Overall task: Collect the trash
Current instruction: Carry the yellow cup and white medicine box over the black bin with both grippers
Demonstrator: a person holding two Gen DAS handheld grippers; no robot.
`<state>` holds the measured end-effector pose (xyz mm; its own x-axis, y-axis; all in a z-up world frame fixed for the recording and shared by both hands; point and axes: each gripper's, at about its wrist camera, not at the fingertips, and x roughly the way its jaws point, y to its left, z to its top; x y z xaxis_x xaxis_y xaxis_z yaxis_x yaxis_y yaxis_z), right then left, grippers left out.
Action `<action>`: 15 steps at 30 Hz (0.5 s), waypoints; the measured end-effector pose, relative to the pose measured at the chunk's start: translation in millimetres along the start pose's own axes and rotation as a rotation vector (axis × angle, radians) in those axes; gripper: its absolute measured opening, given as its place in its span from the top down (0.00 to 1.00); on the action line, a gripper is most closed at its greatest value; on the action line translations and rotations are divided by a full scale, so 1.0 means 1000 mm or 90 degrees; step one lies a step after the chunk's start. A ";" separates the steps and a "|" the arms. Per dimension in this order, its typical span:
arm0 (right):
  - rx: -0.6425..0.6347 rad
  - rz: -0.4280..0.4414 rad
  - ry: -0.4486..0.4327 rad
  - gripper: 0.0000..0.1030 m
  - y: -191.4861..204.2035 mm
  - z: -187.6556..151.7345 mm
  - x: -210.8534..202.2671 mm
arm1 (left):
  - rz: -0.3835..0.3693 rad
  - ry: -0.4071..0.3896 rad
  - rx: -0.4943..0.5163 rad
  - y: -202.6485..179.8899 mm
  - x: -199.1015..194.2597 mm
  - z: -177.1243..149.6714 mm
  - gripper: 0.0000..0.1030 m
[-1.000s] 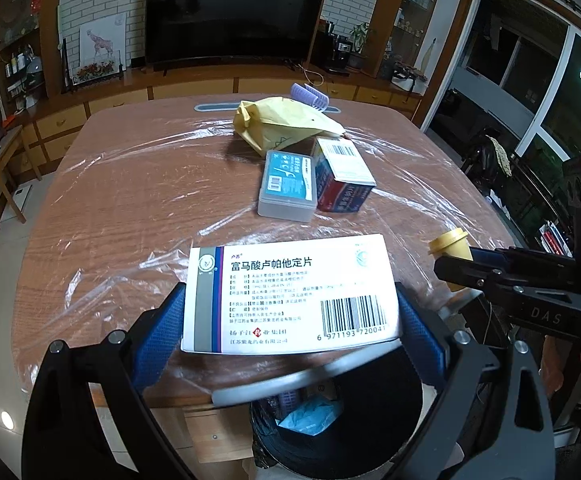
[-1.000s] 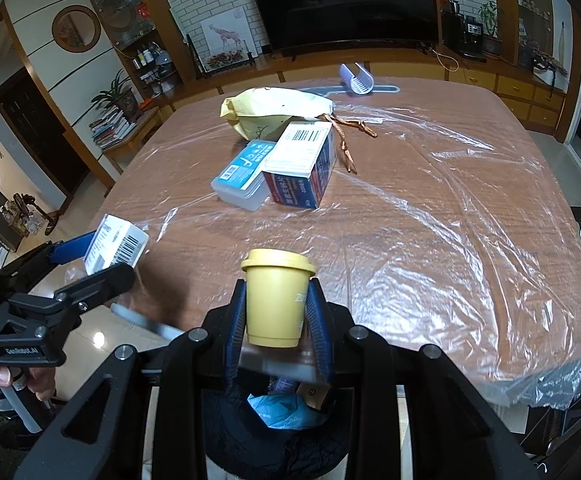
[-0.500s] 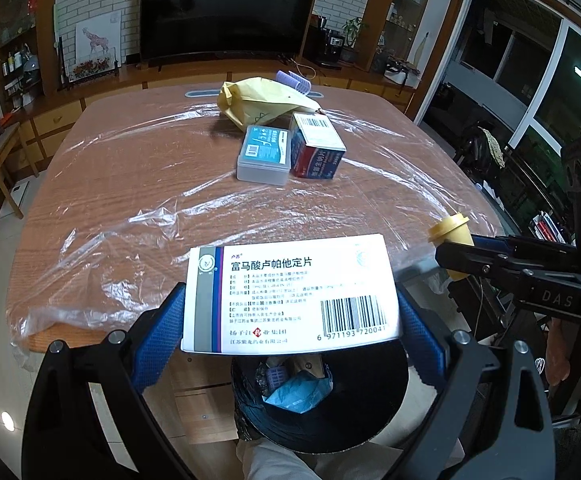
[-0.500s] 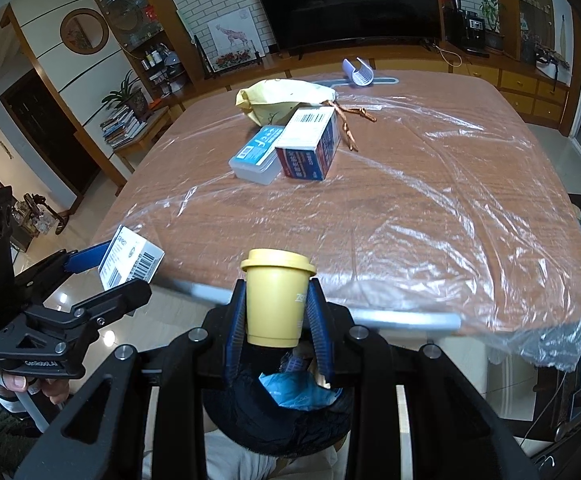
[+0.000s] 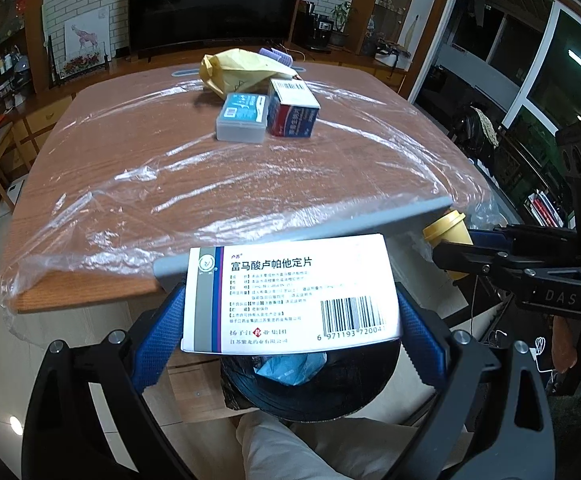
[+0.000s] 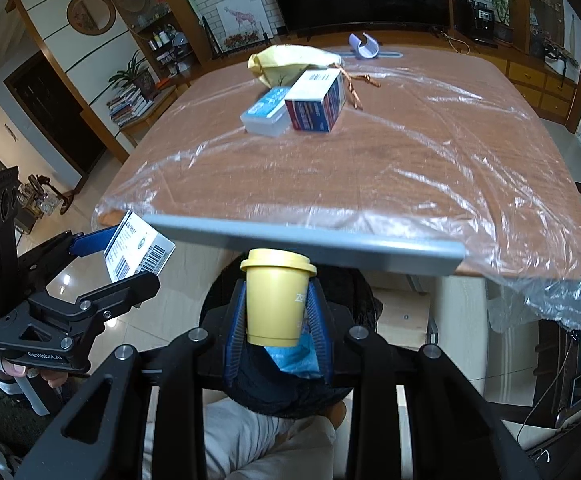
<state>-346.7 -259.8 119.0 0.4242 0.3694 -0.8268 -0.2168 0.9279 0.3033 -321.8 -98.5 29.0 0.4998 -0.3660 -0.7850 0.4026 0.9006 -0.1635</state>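
While both grippers hang over black bin [image 5: 314, 384] off worktop [image 5: 218, 184] edge, left gripper [image 5: 290, 316] jaws hold white medicine box [image 5: 290, 296], right gripper [image 6: 276, 312] jaws hold yellow cup [image 6: 276, 296] upright

A: What is the table [image 5: 138, 160] made of?
B: Reddish wood grain under crinkled, glossy clear plastic film [image 6: 430, 184].
A: And the medicine box [image 5: 290, 296]?
B: Smooth white printed cardboard.
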 end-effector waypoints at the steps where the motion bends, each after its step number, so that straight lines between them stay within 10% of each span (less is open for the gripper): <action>1: -0.001 0.000 0.002 0.71 0.000 -0.002 0.001 | 0.001 0.004 0.001 -0.001 0.001 -0.003 0.06; 15: -0.021 -0.003 0.041 0.71 -0.001 -0.024 0.019 | 0.012 0.040 0.019 -0.013 0.015 -0.028 0.06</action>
<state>-359.9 -255.2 91.6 0.3685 0.3605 -0.8569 -0.2442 0.9269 0.2849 -341.1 -109.4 2.2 0.4586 -0.3334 -0.8238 0.4165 0.8995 -0.1322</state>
